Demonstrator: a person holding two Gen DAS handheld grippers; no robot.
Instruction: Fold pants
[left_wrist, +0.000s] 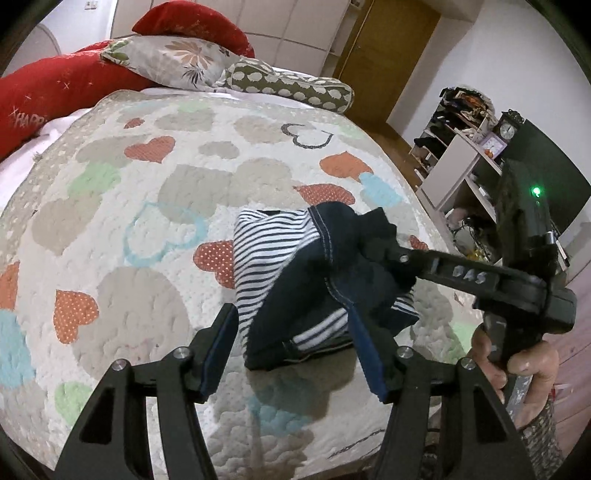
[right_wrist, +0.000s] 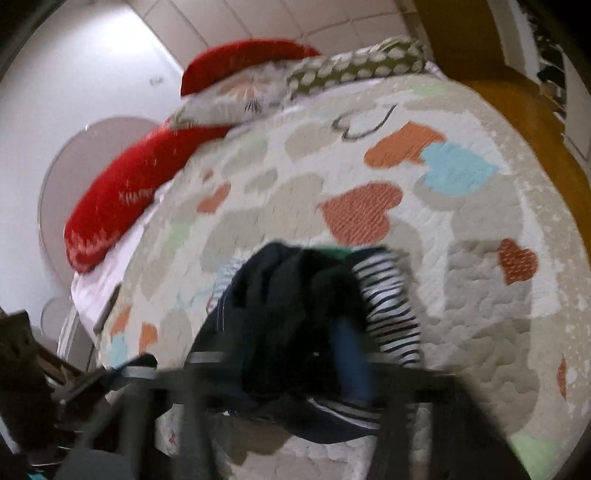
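The pants (left_wrist: 295, 288) are dark navy with a black-and-white striped lining, bunched in a heap and lifted off the heart-patterned quilt (left_wrist: 147, 206). My left gripper (left_wrist: 295, 332) is open, its blue-padded fingers on either side of the bundle's lower part without pinching it. My right gripper (left_wrist: 373, 254) comes in from the right and is shut on the top of the pants. In the blurred right wrist view the pants (right_wrist: 288, 325) hang between my right gripper's fingers (right_wrist: 351, 354), which clamp the dark cloth.
Red pillows (left_wrist: 55, 92), a floral pillow (left_wrist: 177, 59) and a spotted bolster (left_wrist: 288, 85) lie at the head of the bed. The bed's right edge drops to a wooden floor (left_wrist: 391, 147); shelves with clutter (left_wrist: 465, 147) stand beyond it.
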